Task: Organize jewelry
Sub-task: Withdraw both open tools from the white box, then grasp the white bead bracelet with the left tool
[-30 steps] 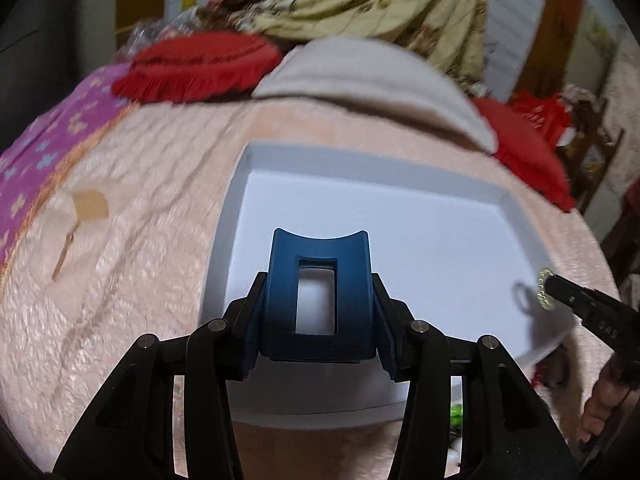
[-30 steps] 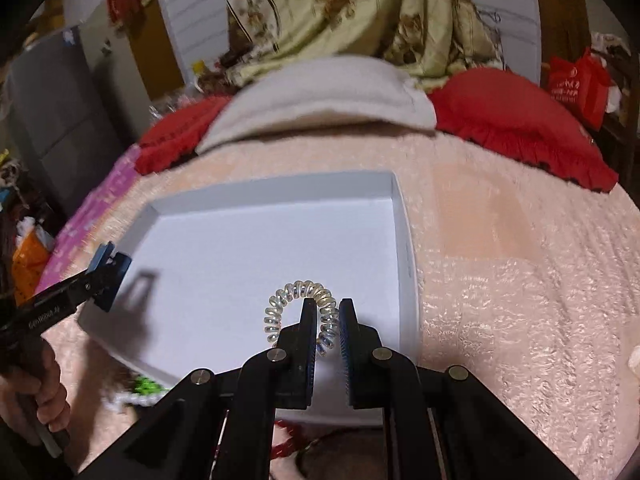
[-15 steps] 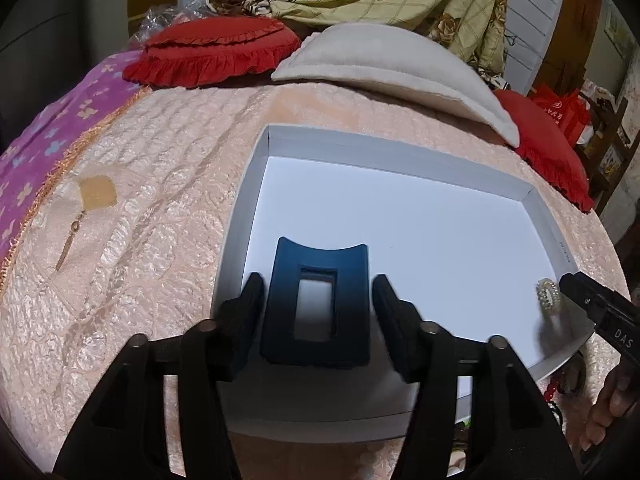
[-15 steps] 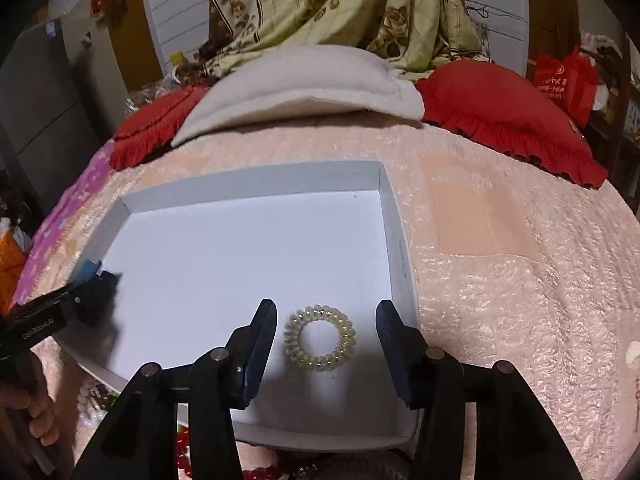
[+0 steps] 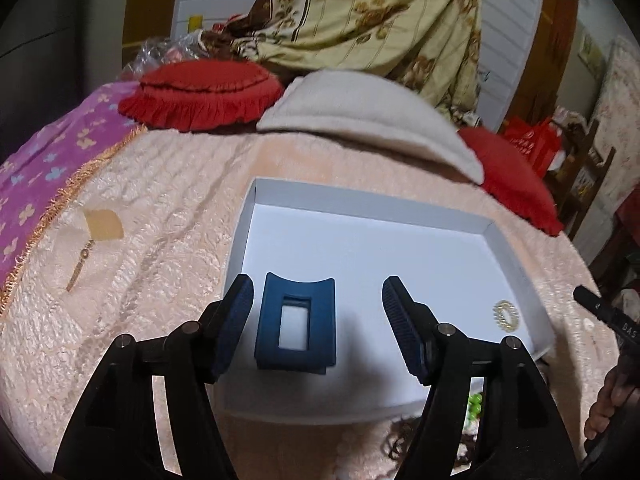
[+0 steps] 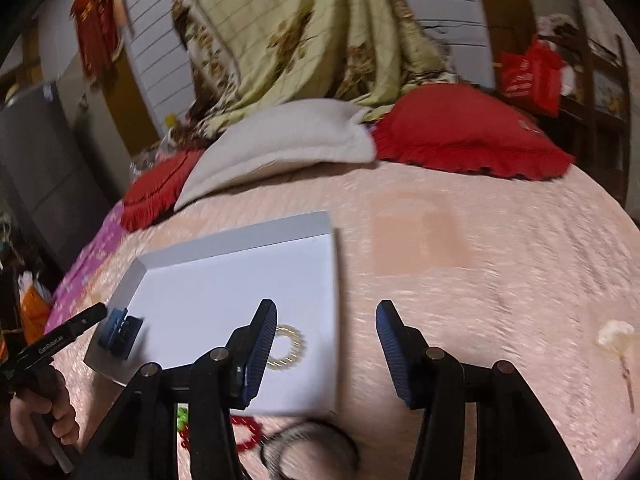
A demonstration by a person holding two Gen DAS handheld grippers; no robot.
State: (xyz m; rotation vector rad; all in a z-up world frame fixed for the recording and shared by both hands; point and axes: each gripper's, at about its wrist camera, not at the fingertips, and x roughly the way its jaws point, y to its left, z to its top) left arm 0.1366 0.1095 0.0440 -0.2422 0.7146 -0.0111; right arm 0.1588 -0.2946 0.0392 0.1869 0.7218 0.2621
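A shallow white box [image 5: 256, 196] [image 6: 236, 236] lies on the pink bedspread. A dark blue hair claw clip [image 5: 296, 326] [image 6: 120, 332] rests in its near left corner. A pale gold spiral hair tie [image 5: 505, 311] [image 6: 286, 348] lies in the box near its right wall. My left gripper [image 5: 318, 326] is open and empty, with the clip between its fingers and nearer the left finger. My right gripper [image 6: 326, 346] is open and empty, over the box's right edge, with the hair tie just behind its left finger [image 6: 260, 344].
On the bedspread: a gold earring with a tan card [image 5: 100, 226] at left, a white flower piece [image 6: 616, 338] at right. Red beads [image 6: 244, 430], green beads [image 6: 182, 416] and a dark hair band [image 6: 308, 436] lie before the box. Red cushions [image 5: 200, 94] and a beige pillow [image 5: 364, 110] lie behind.
Both grippers let go and opened wide: the left released the blue clip, the right released the hair tie, both now lying in the box. The right gripper has shifted right.
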